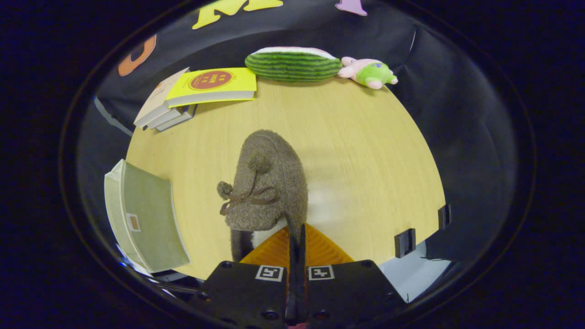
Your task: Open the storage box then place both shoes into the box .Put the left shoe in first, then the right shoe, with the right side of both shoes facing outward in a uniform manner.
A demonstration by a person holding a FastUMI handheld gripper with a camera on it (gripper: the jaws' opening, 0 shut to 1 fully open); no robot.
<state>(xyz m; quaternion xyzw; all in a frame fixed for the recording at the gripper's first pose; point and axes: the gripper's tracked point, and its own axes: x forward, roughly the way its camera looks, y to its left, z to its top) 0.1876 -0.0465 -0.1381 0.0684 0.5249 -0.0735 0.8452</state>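
Fuzzy brown shoe with pompoms and bow, centre frame on the pale wood bench; fingers clenched on its heel rim.

A staged recording booth is shown: a pale wooden desk is enclosed by black cloth walls. Beyond the desk's far edge, plush toys are laid, with stacked books nearby.

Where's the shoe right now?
In the gripper view, the fuzzy brown shoe is pinched at its heel rim between the gripper fingers, toe pointing toward the watermelon plush.
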